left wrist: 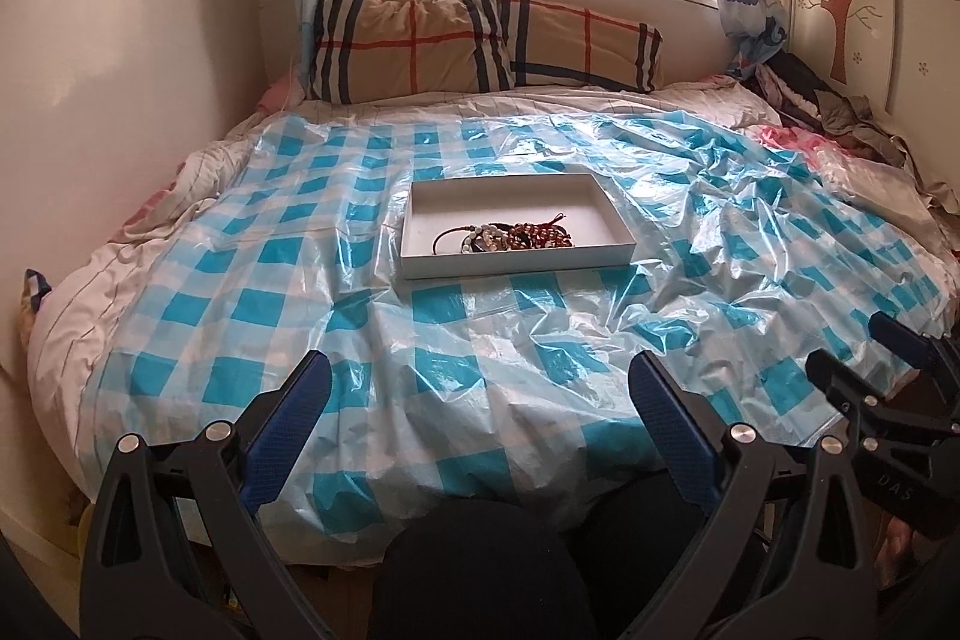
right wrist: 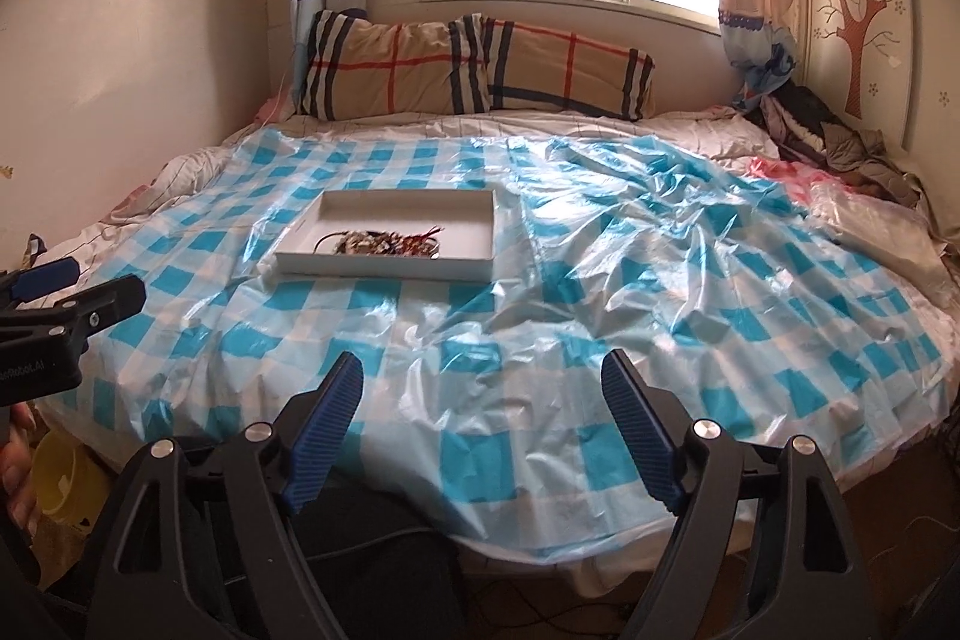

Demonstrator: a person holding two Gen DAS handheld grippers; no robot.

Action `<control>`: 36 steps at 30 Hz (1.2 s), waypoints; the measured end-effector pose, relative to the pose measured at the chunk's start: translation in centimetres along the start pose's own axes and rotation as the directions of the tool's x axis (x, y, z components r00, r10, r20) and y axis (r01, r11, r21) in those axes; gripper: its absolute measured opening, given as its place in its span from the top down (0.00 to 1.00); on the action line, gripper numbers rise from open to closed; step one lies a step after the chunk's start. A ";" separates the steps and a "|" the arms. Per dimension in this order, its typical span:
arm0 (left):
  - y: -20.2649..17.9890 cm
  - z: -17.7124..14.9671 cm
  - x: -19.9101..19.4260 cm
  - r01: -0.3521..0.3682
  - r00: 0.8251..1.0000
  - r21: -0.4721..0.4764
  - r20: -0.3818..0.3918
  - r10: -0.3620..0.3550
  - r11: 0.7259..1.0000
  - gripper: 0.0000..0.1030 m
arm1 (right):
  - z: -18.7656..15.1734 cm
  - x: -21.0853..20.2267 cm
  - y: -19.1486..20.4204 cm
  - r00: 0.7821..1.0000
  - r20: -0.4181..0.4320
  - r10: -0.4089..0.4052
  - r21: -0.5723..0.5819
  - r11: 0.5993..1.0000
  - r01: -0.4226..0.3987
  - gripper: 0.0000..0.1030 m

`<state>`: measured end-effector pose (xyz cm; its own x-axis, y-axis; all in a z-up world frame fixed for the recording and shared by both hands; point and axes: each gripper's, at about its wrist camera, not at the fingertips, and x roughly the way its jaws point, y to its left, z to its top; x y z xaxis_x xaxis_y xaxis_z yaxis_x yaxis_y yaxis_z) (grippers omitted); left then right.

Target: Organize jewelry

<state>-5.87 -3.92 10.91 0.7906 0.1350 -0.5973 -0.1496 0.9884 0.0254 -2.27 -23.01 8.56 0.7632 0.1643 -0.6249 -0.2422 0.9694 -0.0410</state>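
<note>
Nearest, the left gripper (left wrist: pixel 480 388) and right gripper (right wrist: pixel 483 388) hang side by side with jaws spread wide and empty above the blue-checked plastic sheet (left wrist: pixel 540 340), and farther up the bed a white tray (left wrist: pixel 414 226) holds the tangled jewelry (left wrist: pixel 510 237), before two plaid pillows (left wrist: pixel 480 40)

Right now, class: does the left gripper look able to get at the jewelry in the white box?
Probably yes. The left gripper, jaws open and empty, faces the white box; only bare checked plastic sheet lies between. The jewelry sits uncovered near the front wall.
</note>
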 end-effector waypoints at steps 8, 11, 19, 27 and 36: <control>-0.2 -2.2 -0.6 -0.006 1.000 0.005 -0.018 0.007 1.000 0.08 | -2.9 -0.3 2.6 0.999 -0.029 0.022 -0.009 1.000 -0.023 0.21; -0.1 -2.8 -0.7 -0.006 1.000 0.007 -0.025 0.007 1.000 0.08 | -3.2 -0.4 2.5 0.999 -0.035 0.018 0.000 1.000 -0.018 0.21; 0.1 -3.5 -1.3 -0.006 1.000 0.005 -0.027 0.006 1.000 0.08 | -3.2 -1.2 1.7 1.000 -0.024 -0.008 0.014 1.000 0.008 0.18; 0.1 -3.7 -2.0 -0.011 1.000 0.002 -0.015 0.011 1.000 0.08 | -3.4 -1.7 1.0 1.000 -0.025 -0.015 0.023 1.000 0.016 0.18; 0.0 -3.6 -2.0 -0.011 1.000 0.005 -0.015 0.012 1.000 0.08 | -3.4 -2.1 0.6 0.999 -0.025 -0.024 0.031 0.999 0.025 0.14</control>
<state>-9.63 -4.40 9.20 0.7798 0.1454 -0.6090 -0.1555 0.9872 0.0365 -6.04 -23.43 7.17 0.7536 0.1364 -0.6430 -0.2048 0.9783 -0.0325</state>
